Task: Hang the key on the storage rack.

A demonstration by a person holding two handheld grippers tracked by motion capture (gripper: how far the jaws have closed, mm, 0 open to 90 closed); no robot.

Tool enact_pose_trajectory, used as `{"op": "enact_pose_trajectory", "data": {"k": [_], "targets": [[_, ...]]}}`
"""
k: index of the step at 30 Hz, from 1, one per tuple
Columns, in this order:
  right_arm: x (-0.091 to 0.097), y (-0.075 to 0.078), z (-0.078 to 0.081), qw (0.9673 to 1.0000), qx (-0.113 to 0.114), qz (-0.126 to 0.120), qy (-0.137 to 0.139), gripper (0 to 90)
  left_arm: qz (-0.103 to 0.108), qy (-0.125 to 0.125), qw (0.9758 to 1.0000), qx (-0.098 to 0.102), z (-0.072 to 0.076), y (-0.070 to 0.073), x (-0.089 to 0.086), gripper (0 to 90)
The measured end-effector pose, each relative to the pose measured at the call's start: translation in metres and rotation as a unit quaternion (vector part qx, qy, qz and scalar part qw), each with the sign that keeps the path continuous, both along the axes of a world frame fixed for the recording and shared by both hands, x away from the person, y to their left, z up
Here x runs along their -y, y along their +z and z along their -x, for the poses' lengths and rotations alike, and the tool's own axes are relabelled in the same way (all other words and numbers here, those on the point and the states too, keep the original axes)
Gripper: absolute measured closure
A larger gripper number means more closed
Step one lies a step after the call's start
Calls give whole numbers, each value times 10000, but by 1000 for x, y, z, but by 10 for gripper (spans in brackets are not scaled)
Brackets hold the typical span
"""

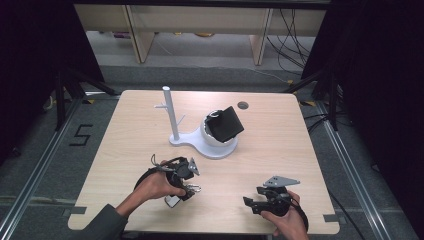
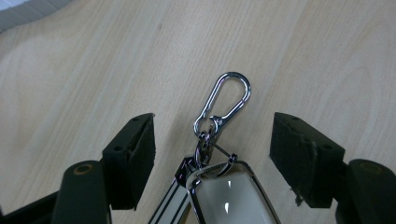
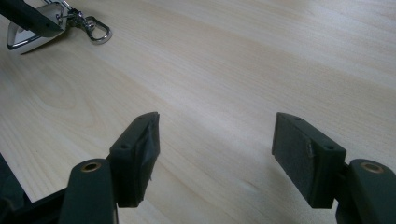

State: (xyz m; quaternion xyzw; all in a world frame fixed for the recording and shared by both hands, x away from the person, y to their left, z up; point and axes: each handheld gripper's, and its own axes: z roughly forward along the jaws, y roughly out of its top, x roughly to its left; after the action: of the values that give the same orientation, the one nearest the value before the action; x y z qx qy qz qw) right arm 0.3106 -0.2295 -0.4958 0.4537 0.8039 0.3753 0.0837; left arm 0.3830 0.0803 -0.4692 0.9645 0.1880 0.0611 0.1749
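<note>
Two tools sit wide apart, gripping nothing. Left tool [image 2: 212, 154] straddles the key fob [image 2: 231, 196] and its clip [image 2: 224, 102] on the tabletop [image 1: 280, 145] — likely a pickup, needing closure. Right tool [image 3: 215, 154] waits; a stand [image 1: 172, 117] — perhaps the hanger — stands beyond.

Your left tool [image 1: 186, 184] hangs low over the key fob [image 1: 173, 201] near the front of the counter [image 1: 280, 145], and your right tool [image 1: 252, 202] sits well apart at the front right. Behind them, a white stand [image 1: 176, 131] holds a black pad [image 1: 226, 123].
</note>
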Motion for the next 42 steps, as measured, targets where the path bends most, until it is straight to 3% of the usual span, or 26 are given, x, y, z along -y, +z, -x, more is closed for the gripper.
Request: {"op": "enact_pose_trajectory", "data": {"k": [7, 8, 9, 11, 13, 14, 15, 20, 22, 23, 24, 29, 34, 36, 37, 39, 42], "targets": [[0, 0, 0, 10000, -80, -49, -33, 332, -157, -67, 9998, -124, -2, -2, 10, 327], [0, 0, -1, 10000, 22, -39, 21, 332, -212, -176, 9996, -34, -5, -2, 10, 328], [-1, 0, 0, 10000, -60, -37, 29, 332, -214, -76, 9996, -193, -3, -4, 11, 336], [-1, 0, -1, 10000, -19, -32, 70, 332, -349, -201, 9992, -83, -6, -7, 12, 351], [-4, 1, 1, 9999, -89, -98, 23, 332, -392, -238, 9989, -137, -7, -8, 12, 396], [-4, 1, 1, 9999, -96, -63, 37, 332, -351, -142, 9987, -327, -5, -9, 13, 409], [-3, 1, 0, 9999, -14, -42, 92, 332, -341, -176, 9987, -349, -6, -9, 13, 414], [-3, 2, 0, 9999, -25, -59, 126, 332, -530, -335, 9972, -403, -10, -11, 12, 487], [-3, 2, 0, 9999, -9, -64, 111, 332, -500, -320, 9974, -413, -11, -11, 11, 509], [-4, 2, 1, 9999, -119, -102, 24, 332, -519, -330, 9973, -401, -11, -11, 12, 531], [-3, 1, 0, 9999, 10, -35, 114, 332, -534, -361, 9971, -415, -11, -10, 12, 577], [-3, 1, 0, 9999, -9, -57, 102, 332, -570, -469, 9960, -506, -13, -10, 14, 659], [-3, 1, -1, 9999, -25, -36, 160, 332, -588, -442, 9957, -569, -15, -10, 17, 687], [-4, 2, 1, 9999, -119, -47, 106, 332, -714, -501, 9943, -615, -15, -9, 19, 692], [-2, 1, -2, 9997, 83, 37, 217, 332, -775, -525, 9936, -629, -15, -9, 20, 693], [-2, 1, -2, 9997, 84, 33, 215, 332, -918, -546, 9922, -637, -14, -9, 24, 695], [-4, 2, 1, 9999, -78, -74, 84, 332, -1099, -642, 9898, -641, -11, -9, 30, 699]]}}
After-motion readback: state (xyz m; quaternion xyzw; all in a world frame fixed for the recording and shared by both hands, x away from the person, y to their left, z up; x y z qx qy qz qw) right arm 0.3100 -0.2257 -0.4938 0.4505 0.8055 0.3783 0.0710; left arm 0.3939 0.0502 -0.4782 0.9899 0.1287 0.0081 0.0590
